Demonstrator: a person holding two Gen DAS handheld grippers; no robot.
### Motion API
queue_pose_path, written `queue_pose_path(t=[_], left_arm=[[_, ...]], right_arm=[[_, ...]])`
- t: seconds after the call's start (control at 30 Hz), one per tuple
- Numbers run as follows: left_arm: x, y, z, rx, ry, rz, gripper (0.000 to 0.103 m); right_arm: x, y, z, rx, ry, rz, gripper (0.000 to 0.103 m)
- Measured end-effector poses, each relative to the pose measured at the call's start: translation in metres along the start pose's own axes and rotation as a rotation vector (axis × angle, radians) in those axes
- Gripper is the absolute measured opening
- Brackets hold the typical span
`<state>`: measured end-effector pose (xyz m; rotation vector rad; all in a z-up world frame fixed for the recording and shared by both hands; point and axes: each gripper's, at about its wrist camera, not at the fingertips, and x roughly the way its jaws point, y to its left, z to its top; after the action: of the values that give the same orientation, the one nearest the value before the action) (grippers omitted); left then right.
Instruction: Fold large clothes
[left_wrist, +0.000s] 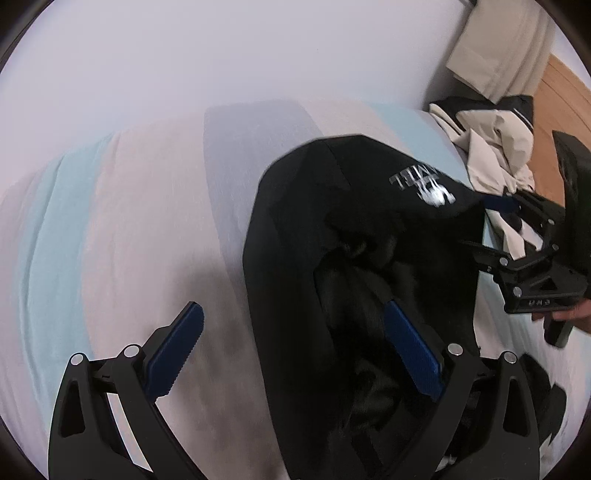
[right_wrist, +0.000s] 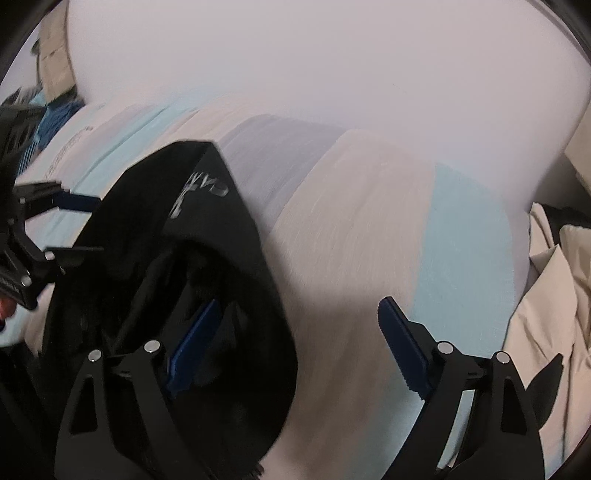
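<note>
Presently, step in hand: reaching for the black garment (left_wrist: 354, 236) to take hold for a fold, judged from two gaping grippers poised at its opposite sides
Task item: black garment, bunched in a loose heap with a pale printed logo (left_wrist: 421, 184) uppermost; a dark hollow, perhaps the neck or hem opening, faces the cameras
Location: on the bed (left_wrist: 147, 206), over a sheet striped pale pink, blue and lilac; near the middle, between the two grippers
Left gripper (left_wrist: 291, 350): jaws wide apart, nothing clamped; one blue pad (left_wrist: 410, 350) lies against or just over the black cloth, the other (left_wrist: 177, 350) over bare sheet
Right gripper (right_wrist: 295, 343): jaws wide apart, nothing clamped; inner pad (right_wrist: 192, 343) at the garment's edge, outer pad (right_wrist: 402, 347) over bare sheet
Other stock: cream and dark clothes (left_wrist: 491, 144) heaped at the bed's far side, beige bedding (right_wrist: 546, 295) at the other edge; neither concerns this step
Image quality: motion blur throughout, so whether the pads touch the cloth cannot be told
Handling advice: bite a single outer edge on each side, not the bunched middle; take matching points such as shoulders or hem corners
Handling advice: lift and spread the cloth flat before any fold, logo face down or up by choice, kept consistent
Risk: soft heap may drag the sheet, or a pad may catch two layers and trap a twist
</note>
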<state>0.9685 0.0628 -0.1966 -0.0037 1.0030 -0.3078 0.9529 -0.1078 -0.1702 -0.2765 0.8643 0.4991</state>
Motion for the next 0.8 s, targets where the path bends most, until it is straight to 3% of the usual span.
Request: queue_pose_path(t=[0.07,0.13,0.27,0.43,0.57,0.8], left_arm=[[0.005,0.001,0.004,-0.018,0.007,0.005,0.092],[0.008,0.001,0.005,-0.023,0.004,0.021,0.091],[0.015,0.003,0.001,-0.051,0.017,0.004,0.085],[0.021,0.006,-0.002,-0.077,0.030,-0.004,0.065],[0.025,0.006,-0.005,-0.069,0.047,0.003,0.054],[0.025,0.005,-0.009,-0.054,0.057,0.026,0.016]], right_arm=[[0.006,-0.001,0.003,0.022,0.019,0.010,0.077],[0.010,0.002,0.003,0.024,0.048,0.013,0.062],[0.011,0.006,0.004,0.027,0.065,0.031,0.049],[0.011,0.000,0.002,0.087,0.066,0.011,0.022],[0.016,-0.002,-0.002,0.105,0.083,0.006,0.013],[0.019,-0.009,0.001,0.160,0.115,0.060,0.003]])
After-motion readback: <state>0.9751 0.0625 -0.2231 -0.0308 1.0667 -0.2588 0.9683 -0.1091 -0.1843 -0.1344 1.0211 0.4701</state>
